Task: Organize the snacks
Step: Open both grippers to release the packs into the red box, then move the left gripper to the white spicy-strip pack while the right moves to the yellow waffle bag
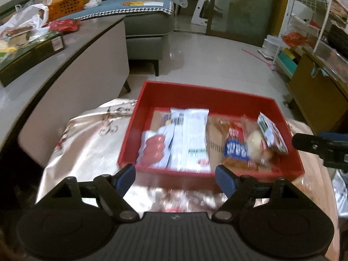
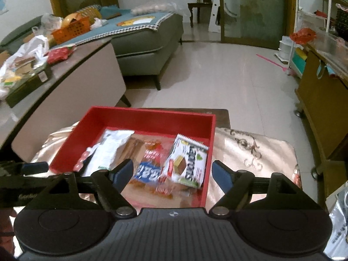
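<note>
A red tray (image 1: 152, 93) (image 2: 139, 114) sits on a cloth-covered stand and holds several snack packets. Among them are a white wrapper (image 1: 191, 134) (image 2: 113, 145), a packet of pink sausages (image 1: 152, 148), a red and blue bread pack (image 1: 236, 145) (image 2: 148, 169) and a white chocolate-wafer packet (image 2: 187, 163) (image 1: 271, 134). My left gripper (image 1: 175, 178) hangs open over the tray's near edge, with nothing between its fingers. Open too is my right gripper (image 2: 173, 174), above the tray's near right corner, empty. The right gripper's fingers (image 1: 313, 143) show at the right edge of the left wrist view.
A grey table (image 1: 91, 34) at the left carries plastic bags, a dark box (image 1: 28, 58) and an orange basket (image 1: 65, 6). Behind it stands a grey sofa (image 1: 148, 26). A wooden cabinet (image 2: 315, 100) and a white wire rack (image 2: 304, 21) are at the right. Pale tiled floor (image 2: 217, 76) lies beyond the tray.
</note>
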`<state>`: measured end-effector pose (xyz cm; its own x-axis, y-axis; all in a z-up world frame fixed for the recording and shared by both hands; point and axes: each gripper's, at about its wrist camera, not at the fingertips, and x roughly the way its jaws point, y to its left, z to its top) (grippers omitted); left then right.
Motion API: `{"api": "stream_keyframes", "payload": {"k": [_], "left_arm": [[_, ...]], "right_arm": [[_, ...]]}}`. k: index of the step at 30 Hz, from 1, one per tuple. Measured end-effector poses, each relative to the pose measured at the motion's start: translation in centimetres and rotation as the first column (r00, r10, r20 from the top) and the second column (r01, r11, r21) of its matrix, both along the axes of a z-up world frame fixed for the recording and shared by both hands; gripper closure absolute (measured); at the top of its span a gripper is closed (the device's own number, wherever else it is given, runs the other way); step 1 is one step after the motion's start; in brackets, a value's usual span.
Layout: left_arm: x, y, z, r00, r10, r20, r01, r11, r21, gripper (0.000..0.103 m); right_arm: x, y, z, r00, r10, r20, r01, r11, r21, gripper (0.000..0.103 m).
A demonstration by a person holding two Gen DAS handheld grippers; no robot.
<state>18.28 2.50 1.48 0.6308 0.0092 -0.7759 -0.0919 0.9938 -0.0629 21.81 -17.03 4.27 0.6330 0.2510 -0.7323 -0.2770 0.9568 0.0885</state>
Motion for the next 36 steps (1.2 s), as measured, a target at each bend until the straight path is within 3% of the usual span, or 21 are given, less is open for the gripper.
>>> {"api": "stream_keyframes", "payload": {"k": [5,11,17,27,36], "left_arm": [[-3.9,0.9,0.7,1.000,0.018,0.008,-0.018,1.000,0.010,0.029],[-8.2,2.7,0.1,0.995,0.095,-0.013,-0.095,0.995,-0.004,0.029],[-11.6,2.8,-0.3,0.997,0.076,-0.020,-0.075,0.997,0.019,0.029],[-13.9,3.5,-0.1,0.997,0.073,-0.013,-0.073,0.997,-0.021,0.029],[-15.0,1.5,-0.7,1.000,0.006,-0.022,-0.006,1.000,0.022,0.029]], "right_arm": [[-1.5,0.9,-0.7,0.998,0.054,-0.019,-0.055,0.998,-0.040,0.019],[-3.3,3.2,0.6,0.991,0.137,0.005,-0.137,0.990,-0.025,0.018],[-5.4,4.9,1.4,0.980,0.196,0.018,-0.195,0.980,-0.028,0.017],[-8.1,4.0,0.8,0.986,0.169,-0.013,-0.169,0.985,-0.019,0.017],[-8.8,4.0,0.8,0.985,0.172,-0.019,-0.172,0.985,-0.011,0.017]]}}
